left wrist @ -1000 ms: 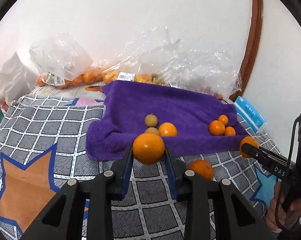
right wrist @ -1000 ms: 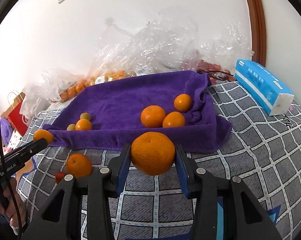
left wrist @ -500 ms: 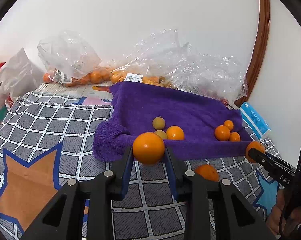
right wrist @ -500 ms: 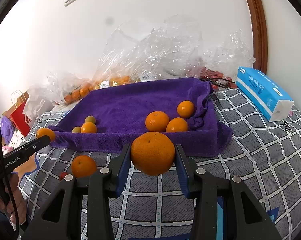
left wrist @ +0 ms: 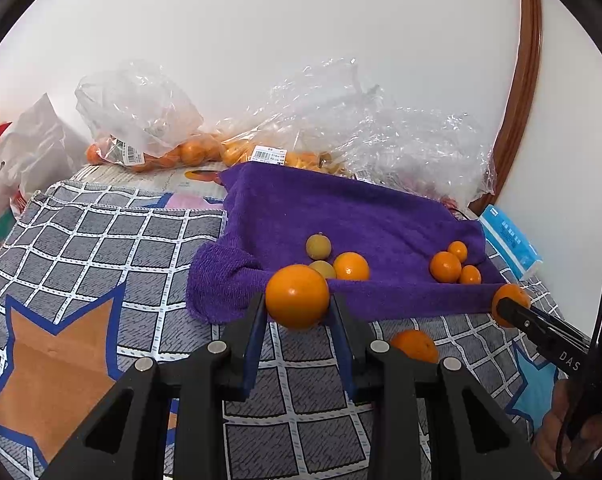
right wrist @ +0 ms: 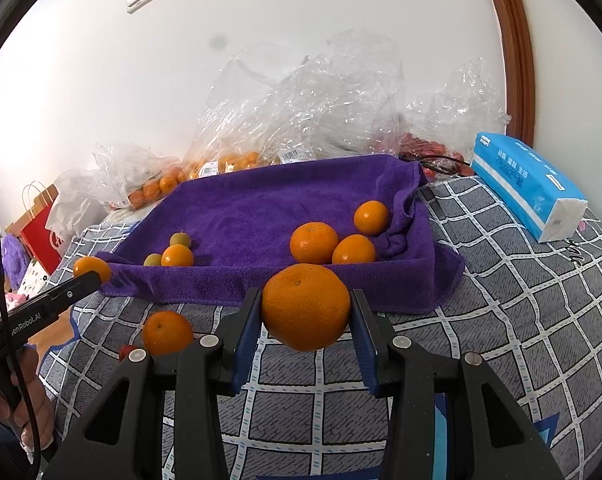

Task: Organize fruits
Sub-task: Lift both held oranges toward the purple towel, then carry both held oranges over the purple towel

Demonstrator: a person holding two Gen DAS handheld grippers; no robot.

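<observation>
**Two oranges in hand, the towel straight ahead of both**

My left tongs (left wrist: 297, 312) are clenched on a small orange (left wrist: 297, 295), the blue pads pressing it from either side, and it hangs clear of the checked cover (left wrist: 101, 240) below. Just ahead of these tongs, a little above the held fruit as I look along them, lies the near-left edge of the purple towel (left wrist: 341, 208). Right past that edge sits a small cluster: two greenish fruits (left wrist: 318, 245) and one little orange (left wrist: 351, 266). I judge that this is where my left load belongs, a short push forward and a touch right.

Between the two tongs, one loose orange (right wrist: 167, 332) rests on the cover, short of the towel, nearer my left tongs than my right. It is not yet sorted.

My right tongs (right wrist: 305, 316) grasp a larger orange (right wrist: 305, 306), squeezed firmly at its widest part. Directly ahead and slightly right, over the towel's folded front lip, three oranges (right wrist: 313, 242) lie bunched near the far-right corner. The drop looks like a straight reach forward over that lip. The blue tissue pack (right wrist: 529, 188) sits well off to the right, out of the way.

Neither fruit has a long axis to mind; both are round, so rolling off the towel's slope is my main worry.
</observation>
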